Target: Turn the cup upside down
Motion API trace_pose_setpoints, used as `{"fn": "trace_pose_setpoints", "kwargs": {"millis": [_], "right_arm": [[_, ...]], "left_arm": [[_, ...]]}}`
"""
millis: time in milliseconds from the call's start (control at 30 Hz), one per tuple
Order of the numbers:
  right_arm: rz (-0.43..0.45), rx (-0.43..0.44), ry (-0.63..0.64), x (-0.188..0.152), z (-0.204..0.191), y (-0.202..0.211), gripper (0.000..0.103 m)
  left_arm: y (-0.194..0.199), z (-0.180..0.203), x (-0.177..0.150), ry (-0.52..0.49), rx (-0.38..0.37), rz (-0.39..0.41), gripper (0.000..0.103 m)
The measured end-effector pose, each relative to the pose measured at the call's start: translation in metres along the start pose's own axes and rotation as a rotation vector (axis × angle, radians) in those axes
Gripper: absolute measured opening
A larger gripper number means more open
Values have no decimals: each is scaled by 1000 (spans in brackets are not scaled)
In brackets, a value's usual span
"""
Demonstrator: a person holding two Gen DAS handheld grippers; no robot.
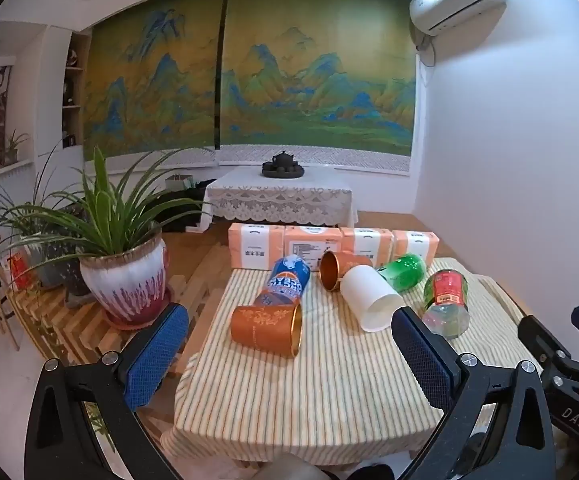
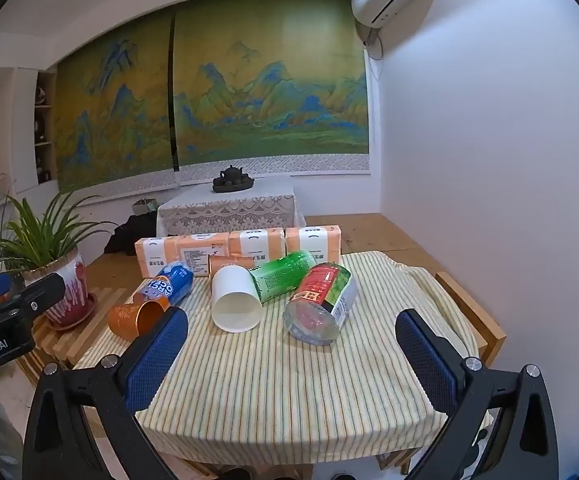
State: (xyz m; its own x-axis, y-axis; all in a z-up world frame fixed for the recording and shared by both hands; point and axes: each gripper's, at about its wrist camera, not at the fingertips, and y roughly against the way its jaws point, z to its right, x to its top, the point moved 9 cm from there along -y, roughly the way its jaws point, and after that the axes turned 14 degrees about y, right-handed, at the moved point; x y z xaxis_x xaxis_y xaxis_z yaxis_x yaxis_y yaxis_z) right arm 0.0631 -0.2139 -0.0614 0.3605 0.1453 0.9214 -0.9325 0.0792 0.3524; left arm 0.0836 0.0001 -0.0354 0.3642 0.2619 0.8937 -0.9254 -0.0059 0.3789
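White paper cup (image 2: 234,300) is lying on its side on the striped desk (image 2: 289,380), just beside a green bottle (image 2: 285,276); left tool (image 1: 289,344) and right tool (image 2: 291,344) are both hovering wide, gripping nothing.

Left tongs (image 1: 289,344) spread wide, right tongs (image 2: 291,344) likewise, both seemingly level, holding nothing

Far orange cup (image 2: 229,263): mostly hidden behind white cup (image 2: 235,300).
Tissue packs (image 2: 249,246): print too small to read.
Worktop (image 1: 309,392): near edge cut off.
Near orange cup (image 2: 135,318): partly behind finger.
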Motion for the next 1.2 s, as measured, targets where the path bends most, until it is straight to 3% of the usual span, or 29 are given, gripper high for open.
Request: {"fn": "trace_pose_setpoints", "kwargs": {"millis": [233,700,1200], "right_arm": [[-20,5,5,-4,-3,-5,103],[-35,6,-10,-10,-2,-15,103],[-53,9,-6,-16,-4,-19,103]], "left_arm": [[-13,-6,-3,35,-3,-53,103],[-23,-3,-6,-3,-6,-30,103],[-32,4,-16,-27,-18,-73,103]]}}
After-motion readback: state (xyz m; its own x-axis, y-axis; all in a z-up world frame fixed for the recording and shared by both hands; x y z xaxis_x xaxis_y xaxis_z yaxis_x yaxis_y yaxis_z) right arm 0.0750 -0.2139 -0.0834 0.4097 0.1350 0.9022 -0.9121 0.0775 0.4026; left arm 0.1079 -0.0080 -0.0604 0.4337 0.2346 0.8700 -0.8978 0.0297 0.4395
